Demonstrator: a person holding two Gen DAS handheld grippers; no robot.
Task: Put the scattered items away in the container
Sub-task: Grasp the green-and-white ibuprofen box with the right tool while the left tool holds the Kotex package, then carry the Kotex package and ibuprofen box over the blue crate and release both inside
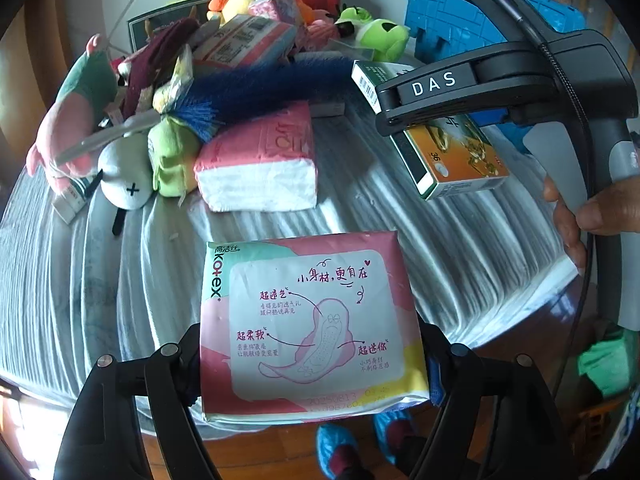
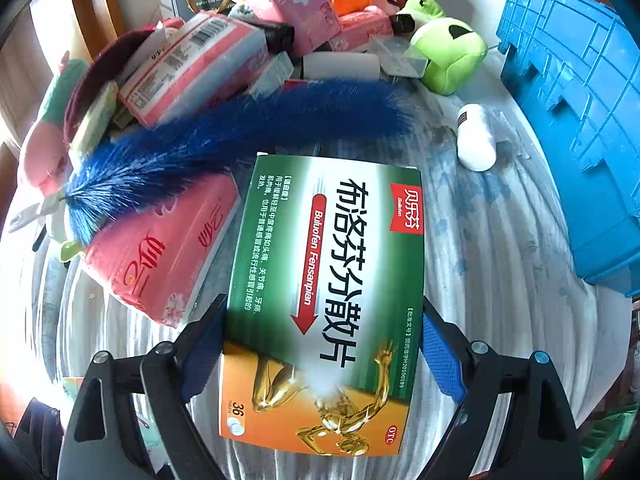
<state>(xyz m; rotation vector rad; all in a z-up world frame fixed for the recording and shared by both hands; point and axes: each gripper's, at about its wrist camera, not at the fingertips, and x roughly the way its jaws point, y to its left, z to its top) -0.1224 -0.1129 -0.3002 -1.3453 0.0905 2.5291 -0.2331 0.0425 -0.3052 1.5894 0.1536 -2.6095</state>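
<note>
Left wrist view: the left gripper (image 1: 312, 356) clamps a flat pink-and-white Kotex sanitary-pad packet (image 1: 310, 328) between its 2 black fingers, the packet held above the near edge of a white-and-grey striped cloth-covered table (image 1: 460, 248). Beyond the packet, a pink-wrapped pack of white tissues (image 1: 260, 164) lies on the cloth. To its left rests a grey-white plush toy with an X-shaped eye (image 1: 124, 176), touching a light-green plush (image 1: 172, 160). A dark-blue bristle duster (image 1: 256, 88) lies across the heap of plush toys and packets behind them.

The right gripper (image 1: 404, 118), a black body marked "DAS", enters from the right, gripped by the person's hand (image 1: 580, 216), and holds a green-and-orange cardboard medicine box (image 1: 452, 160) above the cloth.

Right wrist view: the right gripper's (image 2: 324, 344) blue-padded fingers (image 2: 442, 356) press both long sides of the medicine box (image 2: 324, 300), marked "36" and "OTC". The blue ribbed plastic container (image 2: 580, 128) stands at the table's right edge, well apart from the box. A white cylindrical bottle (image 2: 476, 138) lies on the cloth near the container. A bright-green plush toy (image 2: 448, 56) sits beyond the bottle.
</note>
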